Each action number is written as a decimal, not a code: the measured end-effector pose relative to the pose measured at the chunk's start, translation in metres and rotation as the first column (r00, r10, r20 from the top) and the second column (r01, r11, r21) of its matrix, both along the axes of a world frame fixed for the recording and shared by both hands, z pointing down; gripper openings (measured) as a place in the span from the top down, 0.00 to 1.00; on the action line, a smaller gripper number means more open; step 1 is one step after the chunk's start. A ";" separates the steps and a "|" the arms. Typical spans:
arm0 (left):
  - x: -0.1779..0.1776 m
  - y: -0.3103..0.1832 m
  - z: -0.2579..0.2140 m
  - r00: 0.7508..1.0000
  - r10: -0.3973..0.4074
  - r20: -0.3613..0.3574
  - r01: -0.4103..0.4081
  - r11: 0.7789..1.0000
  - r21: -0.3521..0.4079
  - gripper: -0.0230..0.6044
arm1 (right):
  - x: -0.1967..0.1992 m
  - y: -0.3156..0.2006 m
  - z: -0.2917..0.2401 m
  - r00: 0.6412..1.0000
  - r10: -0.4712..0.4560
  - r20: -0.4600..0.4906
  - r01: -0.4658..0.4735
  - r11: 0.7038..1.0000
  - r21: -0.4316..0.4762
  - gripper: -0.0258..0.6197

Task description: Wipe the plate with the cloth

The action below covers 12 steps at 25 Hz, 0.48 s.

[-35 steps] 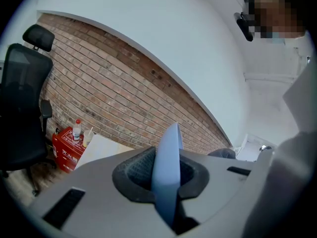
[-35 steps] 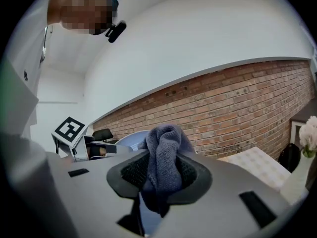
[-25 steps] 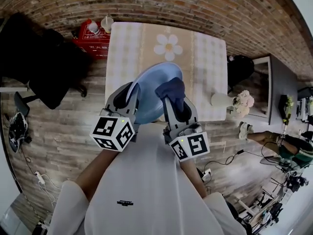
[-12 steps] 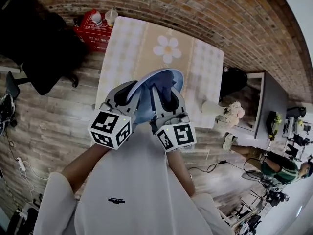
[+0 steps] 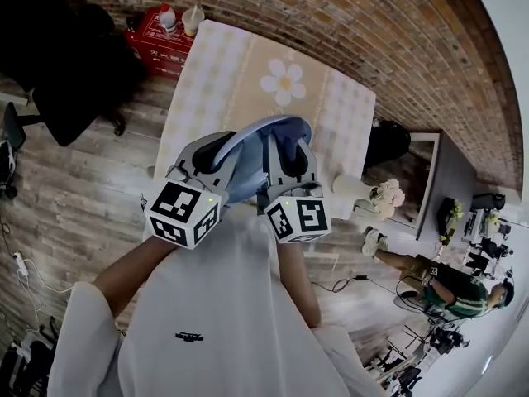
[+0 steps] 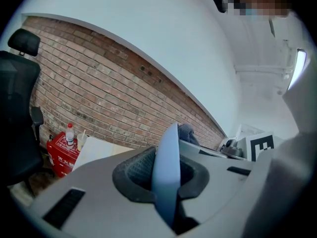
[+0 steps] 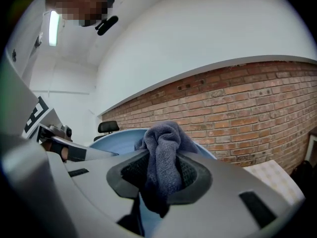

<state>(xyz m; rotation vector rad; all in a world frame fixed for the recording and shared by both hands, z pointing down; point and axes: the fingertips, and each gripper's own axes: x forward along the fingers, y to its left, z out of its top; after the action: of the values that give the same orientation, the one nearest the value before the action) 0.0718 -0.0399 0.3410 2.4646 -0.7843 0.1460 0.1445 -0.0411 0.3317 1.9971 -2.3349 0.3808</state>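
A light blue plate (image 5: 245,165) is held up on edge above the near end of the table, in front of the person's chest. My left gripper (image 5: 216,154) is shut on its rim; in the left gripper view the plate (image 6: 167,152) runs edge-on between the pads of the left gripper (image 6: 163,182). My right gripper (image 5: 285,157) sits close beside it on the right, shut on a dark blue cloth (image 7: 163,148). In the right gripper view the cloth bulges out of the right gripper (image 7: 161,175) and lies against the plate's face (image 7: 116,138).
A table (image 5: 223,64) with a checked cover and a daisy print stretches toward a brick wall. A red crate (image 5: 161,33) with a bottle and cup stands at its far left, a black office chair (image 5: 58,48) left of that. A white vase with flowers (image 5: 382,195) stands at the right.
The right gripper with the cloth has moved left, close against the plate. The plate now stands more on edge, and the two grippers sit nearer each other.
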 end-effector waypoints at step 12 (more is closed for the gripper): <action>-0.015 -0.007 -0.007 0.999 -0.025 -0.027 0.025 1.000 -0.003 0.89 | 0.031 -0.002 0.022 0.996 0.094 0.009 -0.093 0.994 -0.049 0.78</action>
<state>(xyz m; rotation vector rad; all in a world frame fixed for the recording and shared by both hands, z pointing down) 0.0566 -0.0473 0.3341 2.4484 -0.8027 0.1041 0.1750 -0.0431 0.3540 2.0925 -2.2212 0.4502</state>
